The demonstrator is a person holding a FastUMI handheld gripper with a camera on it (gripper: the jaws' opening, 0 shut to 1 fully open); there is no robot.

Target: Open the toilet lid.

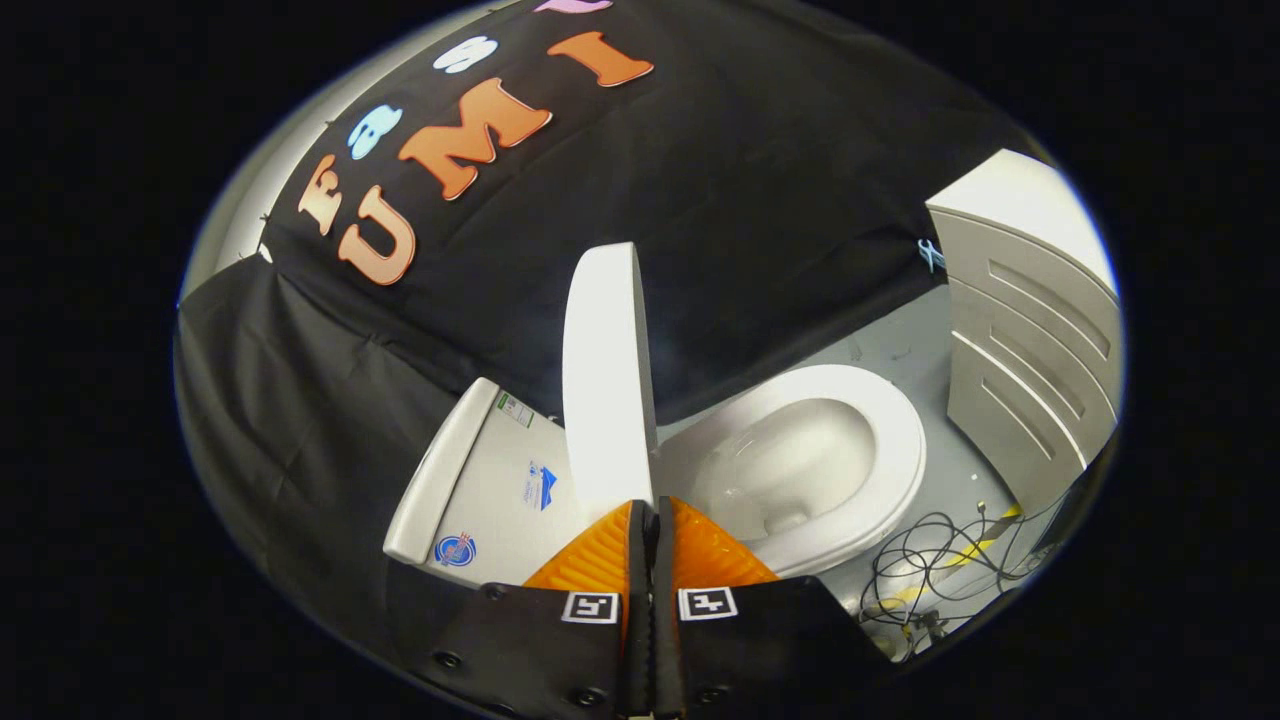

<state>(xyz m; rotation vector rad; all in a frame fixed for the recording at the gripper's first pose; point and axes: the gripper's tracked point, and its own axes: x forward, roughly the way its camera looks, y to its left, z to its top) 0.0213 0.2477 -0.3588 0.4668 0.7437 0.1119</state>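
Observation:
The white toilet lid (605, 380) stands raised and is seen edge-on, between the tank (480, 480) and the open seat and bowl (810, 450). My gripper (646, 508) sits right at the lid's near edge. Its orange fingers (595, 560) are pressed together with only a thin slit between them. The lid's edge is wider than that slit and rises from just beyond the fingertips, so nothing shows between them. Whether the tips touch the lid I cannot tell.
A white cabinet (1030, 330) with panelled fronts stands beyond the bowl. Loose black and yellow cables (940, 565) lie on the grey floor (900, 345) beside the bowl. Black cloth hangs behind the tank and lid.

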